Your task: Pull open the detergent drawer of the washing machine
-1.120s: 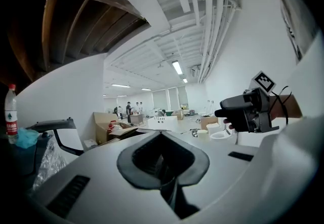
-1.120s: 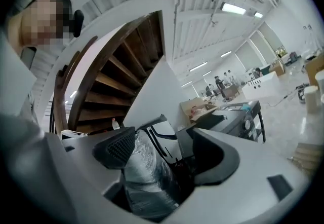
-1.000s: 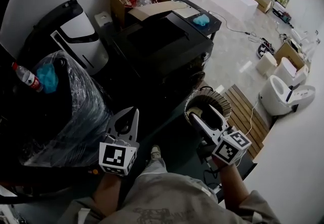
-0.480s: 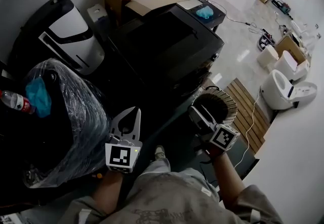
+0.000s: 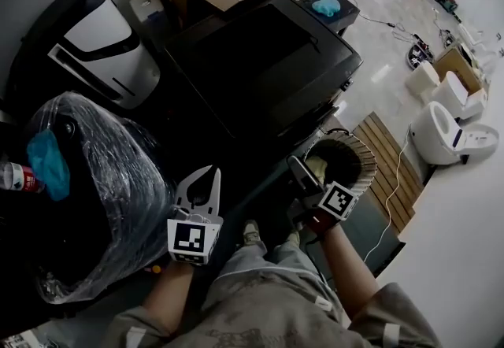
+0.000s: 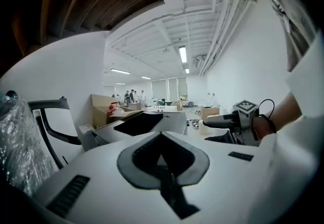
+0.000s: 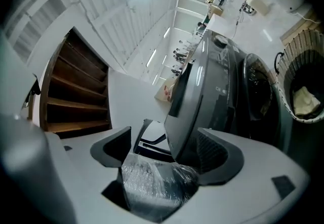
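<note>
Dark-grey washing machine (image 5: 268,63) stands just ahead of the right gripper (image 5: 296,169) — jaws apart, just opening wider, empty; left gripper (image 5: 206,175) hangs alongside, jaws together.

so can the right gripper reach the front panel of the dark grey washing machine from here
Probably yes: the right gripper, jaws just opened wider with nothing between them, hangs close before the front of the dark grey washing machine, the way clear. The round woven basket stands beside it.
</note>
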Demonstrator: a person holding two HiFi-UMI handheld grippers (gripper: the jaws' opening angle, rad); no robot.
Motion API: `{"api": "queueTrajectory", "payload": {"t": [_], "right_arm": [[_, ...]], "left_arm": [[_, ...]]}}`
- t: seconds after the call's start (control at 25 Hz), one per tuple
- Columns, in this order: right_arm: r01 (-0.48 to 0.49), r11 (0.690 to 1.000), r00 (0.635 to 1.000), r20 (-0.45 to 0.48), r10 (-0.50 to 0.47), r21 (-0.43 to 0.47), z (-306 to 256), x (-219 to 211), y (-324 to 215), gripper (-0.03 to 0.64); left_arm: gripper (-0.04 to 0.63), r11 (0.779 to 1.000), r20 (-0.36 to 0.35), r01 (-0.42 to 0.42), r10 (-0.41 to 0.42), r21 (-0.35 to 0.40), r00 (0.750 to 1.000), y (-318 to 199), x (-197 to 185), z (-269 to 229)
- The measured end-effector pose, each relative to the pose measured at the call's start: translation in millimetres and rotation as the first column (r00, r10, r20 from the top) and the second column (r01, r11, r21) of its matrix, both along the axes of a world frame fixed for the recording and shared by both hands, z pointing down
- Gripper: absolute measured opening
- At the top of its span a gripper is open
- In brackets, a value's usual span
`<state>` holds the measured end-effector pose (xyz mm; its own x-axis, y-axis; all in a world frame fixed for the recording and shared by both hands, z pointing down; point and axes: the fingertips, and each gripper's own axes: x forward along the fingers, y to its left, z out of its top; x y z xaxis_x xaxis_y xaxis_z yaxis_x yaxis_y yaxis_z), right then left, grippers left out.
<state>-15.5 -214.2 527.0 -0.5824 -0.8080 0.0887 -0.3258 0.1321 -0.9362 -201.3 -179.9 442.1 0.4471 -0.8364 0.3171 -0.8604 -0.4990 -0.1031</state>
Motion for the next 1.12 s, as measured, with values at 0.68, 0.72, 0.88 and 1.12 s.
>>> {"api": "queueTrajectory", "payload": {"t": [0.68, 0.72, 0.88, 1.12], "right_arm": [[0.064, 0.992, 0.975, 0.219, -0.04, -0.105, 111, -11, -55, 0.402], [0.072, 0.992, 0.973, 0.227, -0.048, -0.099, 114, -13, -58, 0.402], [0.095, 0.991, 0.962, 0.266, -0.068, -0.091, 124, -19, -67, 0.41], [0.122, 0.991, 0.947, 0.307, -0.097, -0.063, 131, -29, -77, 0.419]], "left_arm": [[0.014, 0.985, -0.055, 0.139, -0.146, -0.107, 0.988, -35, 4, 82], [0.014, 0.983, -0.052, 0.145, -0.151, -0.11, 0.987, -36, 4, 86], [0.014, 0.983, -0.066, 0.142, -0.151, -0.12, 0.986, -39, 8, 92], [0.014, 0.979, -0.072, 0.157, -0.167, -0.132, 0.983, -43, 10, 98]]}}
